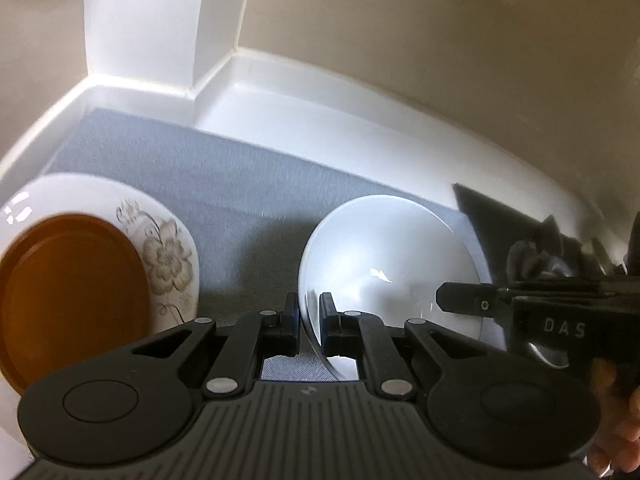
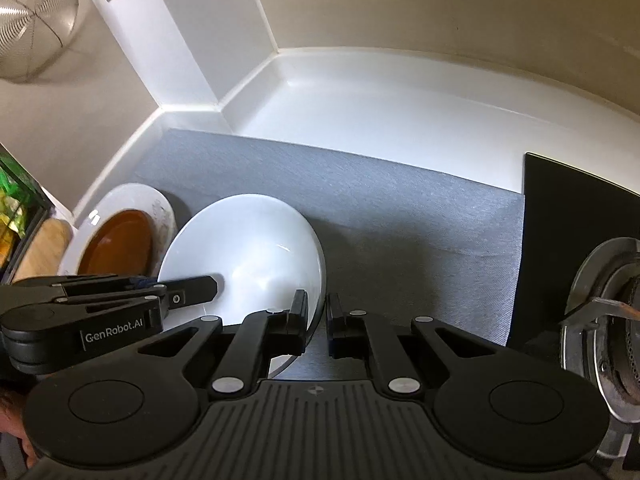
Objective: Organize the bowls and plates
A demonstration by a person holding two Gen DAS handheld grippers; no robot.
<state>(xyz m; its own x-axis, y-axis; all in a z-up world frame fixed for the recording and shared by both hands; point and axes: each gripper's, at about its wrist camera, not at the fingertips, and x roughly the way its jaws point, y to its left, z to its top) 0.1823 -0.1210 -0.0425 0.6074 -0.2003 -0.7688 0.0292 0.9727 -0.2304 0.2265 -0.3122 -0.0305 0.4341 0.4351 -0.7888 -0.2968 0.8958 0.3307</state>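
A white worktop point(image 2: 360, 96) filled the upper half of the right wrist view, with a grey mat point(image 2: 400, 216) spread across its middle and a black hob point(image 2: 568, 208) at the right edge. On the mat, low and left of centre, sat a white bowl point(image 2: 248, 240), and just beyond it at the far left a floral plate point(image 1: 168, 256) carried a brown plate point(image 1: 72, 292). The left gripper point(image 1: 309, 314) had its fingers nearly closed on the bowl's near rim; the right gripper point(image 2: 318, 314) likewise pinched the opposite rim, its fingers only narrowly apart
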